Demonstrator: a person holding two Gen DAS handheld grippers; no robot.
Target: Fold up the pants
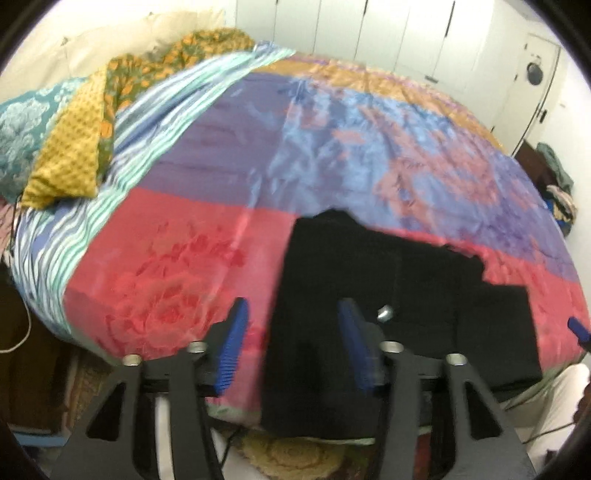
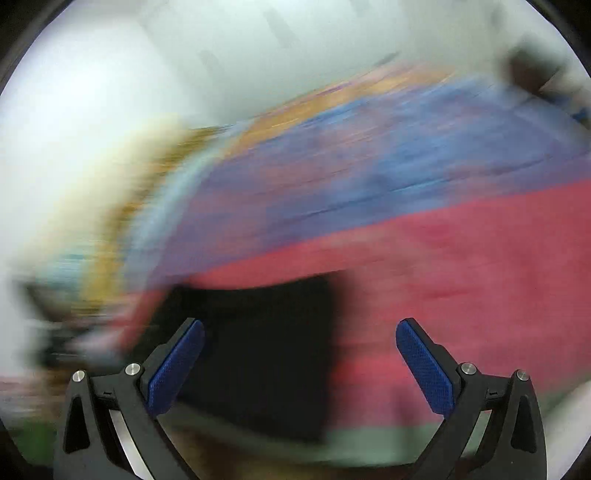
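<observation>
White cupboard doors [image 1: 369, 33] back a bed [image 1: 295, 147] spread with a satin quilt of red, purple, blue and striped panels. Black pants [image 1: 369, 295] lie folded at its near edge, on the red band, a small metal button [image 1: 385, 314] showing on them. No writing or label can be read anywhere. Above the pants' left edge, the left gripper [image 1: 293, 332] is spread, nothing between its blue pads. In the blurred right wrist view, the right gripper [image 2: 300, 365] stands wide apart, empty.
</observation>
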